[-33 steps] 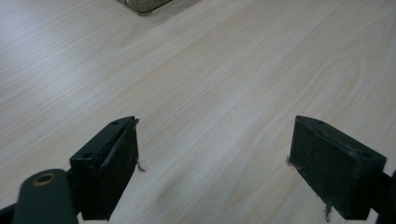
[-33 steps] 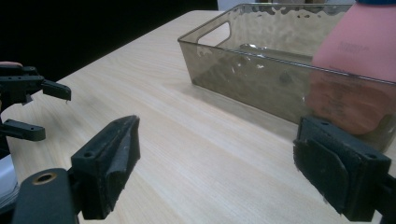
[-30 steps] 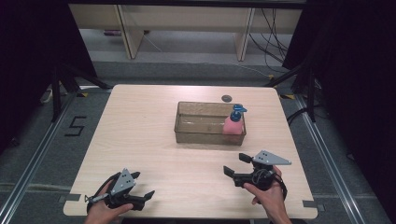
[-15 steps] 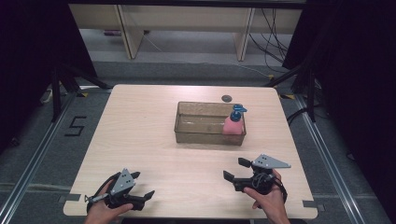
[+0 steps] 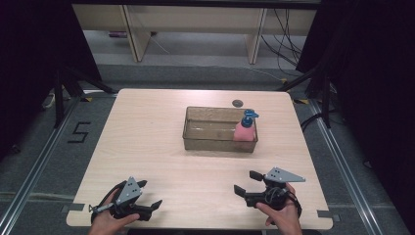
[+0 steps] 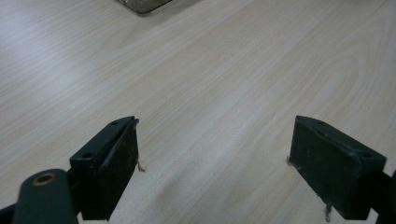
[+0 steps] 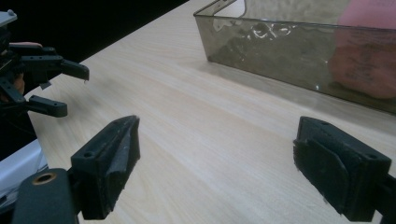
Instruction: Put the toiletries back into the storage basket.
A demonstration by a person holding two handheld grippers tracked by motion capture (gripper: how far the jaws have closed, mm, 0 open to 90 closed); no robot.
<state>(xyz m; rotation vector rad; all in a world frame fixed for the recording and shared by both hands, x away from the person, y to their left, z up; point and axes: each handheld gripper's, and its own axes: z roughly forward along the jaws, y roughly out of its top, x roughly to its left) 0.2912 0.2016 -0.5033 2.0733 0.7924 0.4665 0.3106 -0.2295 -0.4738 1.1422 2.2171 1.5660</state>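
Near the middle of the high view, slightly right of centre, a clear brownish tub [image 5: 215,129] stands on the pale wooden table [image 5: 147,142]. A pink soap bottle [image 5: 244,131] with a blue pump top [image 5: 249,117] stands upright in the tub's right end, against the wall. The bottle body is soft pink with faint print; the wording cannot be read.

Left tongs [image 5: 149,196] sit at the lower left of that frame, held in a hand [image 5: 105,223], jaws spread and empty. Right tongs [image 5: 247,182] sit at the lower right, held in the other hand [image 5: 281,215], jaws likewise spread with nothing between them. Both are well apart from the tub.

A small dark round spot [image 5: 238,103] lies on the table beyond the tub; its nature cannot be made out.

From the right gripper view, the bottle [image 7: 366,60] is cut off by the upper right edge and blurred behind the tub wall [image 7: 280,51]. From the left gripper view, a corner of the tub [image 6: 144,4] shows at the top edge.
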